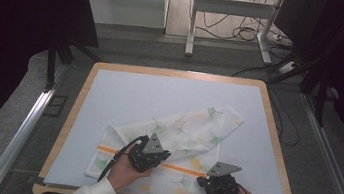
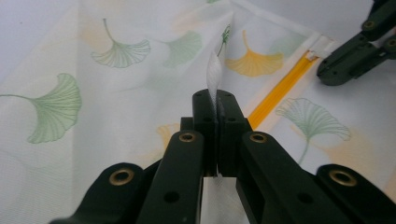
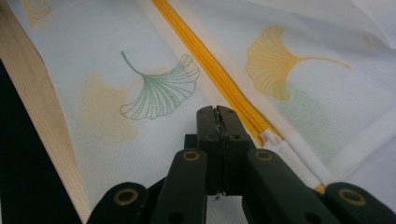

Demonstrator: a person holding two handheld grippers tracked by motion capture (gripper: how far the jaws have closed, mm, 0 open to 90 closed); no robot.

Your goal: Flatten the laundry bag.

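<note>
A white mesh bag [image 1: 191, 130] printed with green and yellow ginkgo leaves lies flat on the pale blue mat [image 1: 135, 92]. An orange zipper [image 1: 183, 169] runs across its near part. My left gripper [image 1: 163, 156] is shut on a raised fold of the bag's mesh [image 2: 214, 74], its jaws [image 2: 217, 95] pinching it upright. My right gripper [image 1: 204, 179] sits at the zipper's right end, also seen as black jaws [image 2: 336, 70] beside the white zipper end. Its jaws [image 3: 216, 112] are closed just left of the zipper [image 3: 205, 65]; I cannot tell whether anything is between them.
The mat covers a wooden table top [image 1: 77, 110], whose front edge [image 3: 32, 102] runs close to the right gripper. Beyond the table are a grey floor, metal rails [image 1: 24, 128] on both sides, a desk frame [image 1: 192, 24] and cables.
</note>
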